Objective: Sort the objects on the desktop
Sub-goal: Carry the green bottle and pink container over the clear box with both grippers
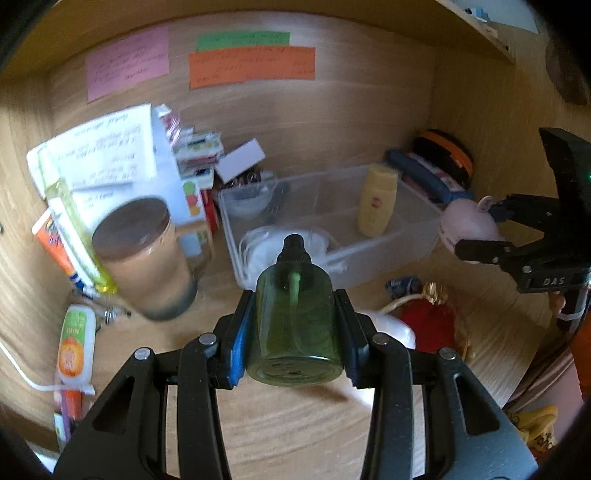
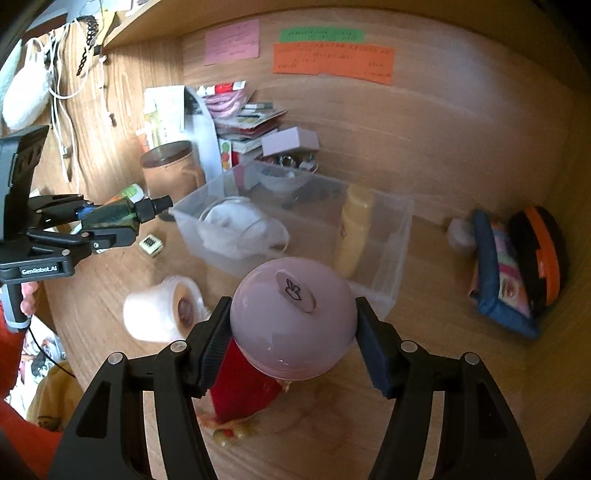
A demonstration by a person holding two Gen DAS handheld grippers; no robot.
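Carrying step, I judge: the left gripper (image 1: 294, 325) clenches a translucent green spray bottle (image 1: 294, 314), the right gripper (image 2: 293, 332) a round pink jar (image 2: 293, 319). Both hang above the desk; the clear plastic bin (image 2: 391, 251) at twelve o'clock awaits lowering.

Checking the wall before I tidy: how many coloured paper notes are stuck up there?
3: a pink note on the left, a green note to its right, an orange note just below the green.
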